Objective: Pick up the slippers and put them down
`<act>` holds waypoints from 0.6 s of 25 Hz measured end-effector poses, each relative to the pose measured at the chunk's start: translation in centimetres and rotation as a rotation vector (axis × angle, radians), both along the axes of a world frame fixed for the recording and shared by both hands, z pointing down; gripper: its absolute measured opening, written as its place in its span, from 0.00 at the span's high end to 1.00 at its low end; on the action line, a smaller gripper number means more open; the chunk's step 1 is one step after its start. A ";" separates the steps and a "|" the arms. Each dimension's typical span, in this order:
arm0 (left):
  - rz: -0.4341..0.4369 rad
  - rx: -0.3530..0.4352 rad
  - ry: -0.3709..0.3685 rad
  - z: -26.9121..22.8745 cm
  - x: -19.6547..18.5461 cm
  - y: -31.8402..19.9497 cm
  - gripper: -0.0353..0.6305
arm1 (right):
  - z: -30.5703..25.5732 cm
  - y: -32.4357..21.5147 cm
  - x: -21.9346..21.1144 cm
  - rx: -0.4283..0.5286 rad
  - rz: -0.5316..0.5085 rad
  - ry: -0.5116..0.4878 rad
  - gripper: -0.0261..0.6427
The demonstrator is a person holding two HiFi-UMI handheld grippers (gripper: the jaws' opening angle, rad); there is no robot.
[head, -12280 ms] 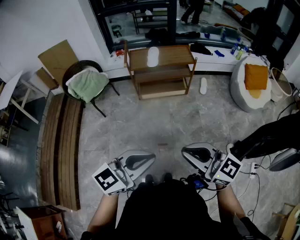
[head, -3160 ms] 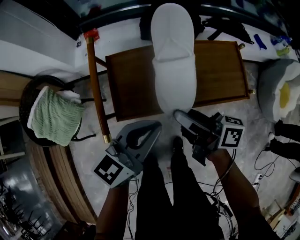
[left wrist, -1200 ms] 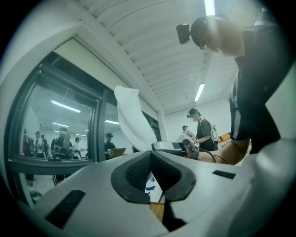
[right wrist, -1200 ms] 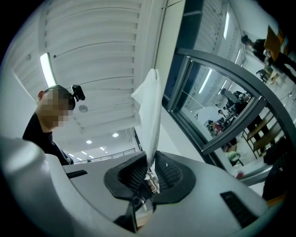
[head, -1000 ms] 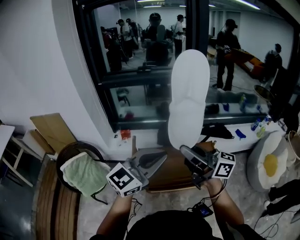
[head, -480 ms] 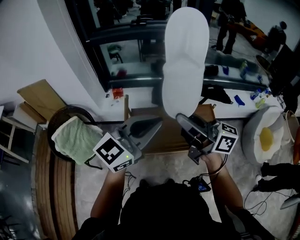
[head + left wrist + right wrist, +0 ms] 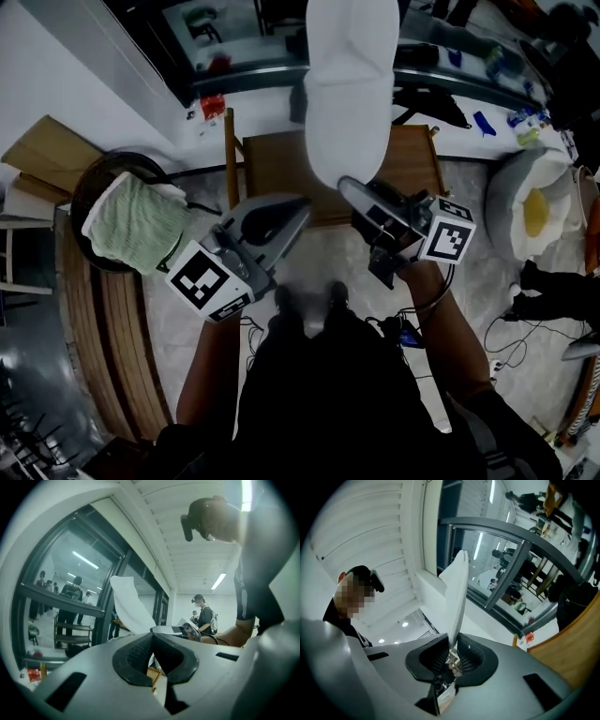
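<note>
Lower than a moment ago, the 2 grippers hang by the wooden shelf unit's (image 7: 272, 173) front edge: right gripper (image 7: 347, 185) pinching the heel end of 1 white slipper (image 7: 349, 84) held upright, left gripper (image 7: 302, 202) pressed together and empty above open grey floor (image 7: 323, 255)

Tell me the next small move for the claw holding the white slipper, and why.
Probably lower the right claw toward the wooden shelf until the slipper rests flat, then open. The claw is clamped on one end of the slipper, which juts out in the air and seems to rest on nothing.
</note>
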State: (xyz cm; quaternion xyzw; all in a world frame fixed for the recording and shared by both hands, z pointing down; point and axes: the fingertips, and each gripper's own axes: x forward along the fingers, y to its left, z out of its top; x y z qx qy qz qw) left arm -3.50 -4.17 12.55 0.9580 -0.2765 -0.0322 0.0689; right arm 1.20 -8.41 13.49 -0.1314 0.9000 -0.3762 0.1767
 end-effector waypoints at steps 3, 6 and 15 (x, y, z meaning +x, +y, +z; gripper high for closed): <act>0.010 -0.053 0.007 3.0 -0.2 0.8 0.94 | 3.4 0.4 -0.4 -0.056 0.005 0.012 0.88; 0.004 -0.095 0.014 5.7 -0.7 1.3 0.94 | 6.7 0.6 -0.9 -0.111 0.014 0.018 0.88; -0.018 -0.193 0.007 12.4 -0.1 0.4 0.94 | 14.8 0.1 -0.3 -0.246 0.009 0.036 0.88</act>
